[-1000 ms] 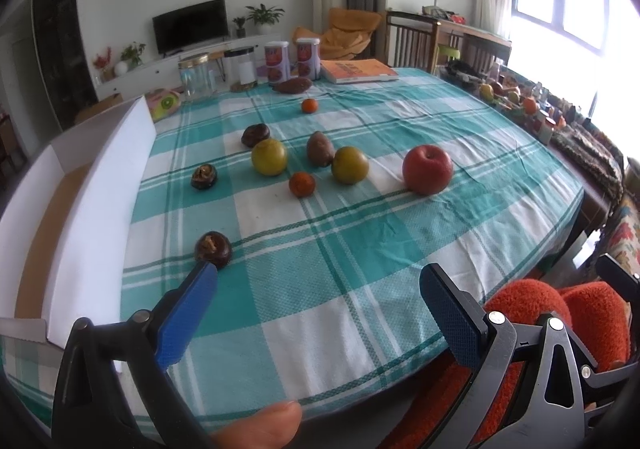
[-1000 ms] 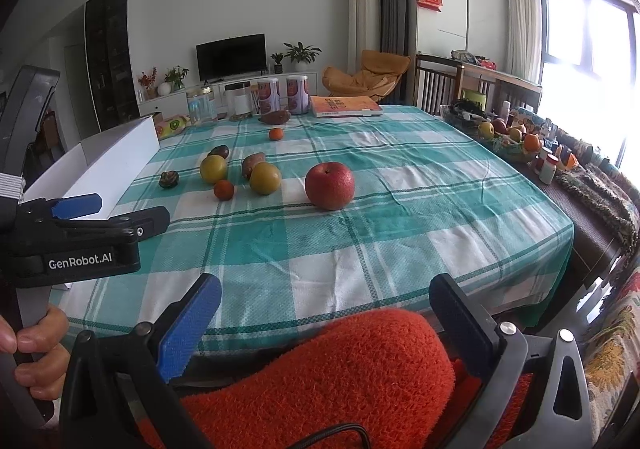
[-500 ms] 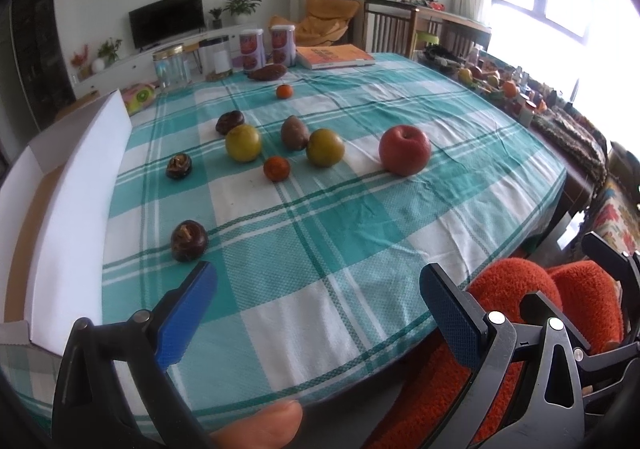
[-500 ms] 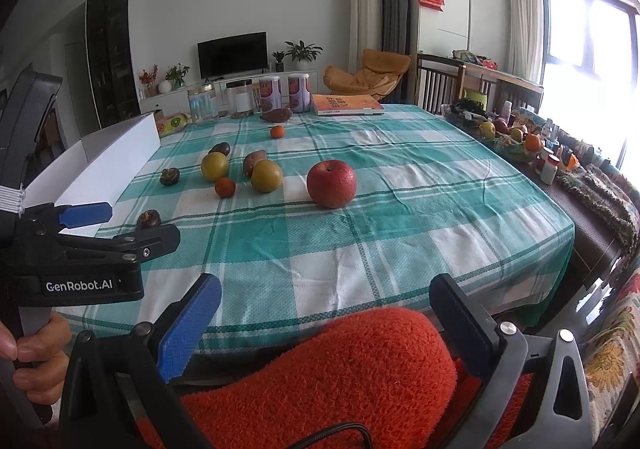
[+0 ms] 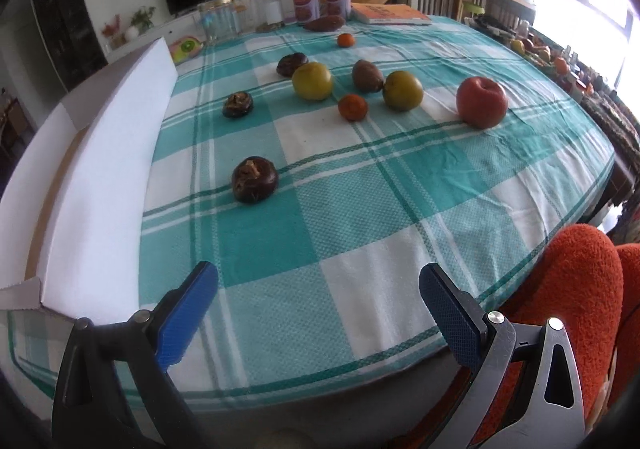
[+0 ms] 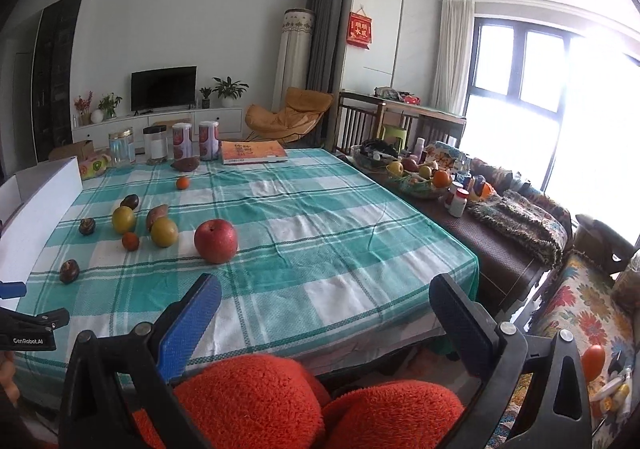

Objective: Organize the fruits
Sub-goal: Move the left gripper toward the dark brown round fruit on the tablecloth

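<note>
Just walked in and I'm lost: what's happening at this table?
A person holds a two-finger tool in each hand over a checked tablecloth strewn with fruit. The left tool and right tool are both open and empty. The red apple and nearest dark fruit lie untouched beside a white box.

Left gripper (image 5: 318,307), right gripper (image 6: 326,317): black frames, blue textured finger pads (image 5: 186,315), silver pivot screws (image 5: 495,316). White "GenRobot.AI" lettering (image 6: 27,341). Person: fuzzy orange-red garment (image 6: 256,405).
</note>
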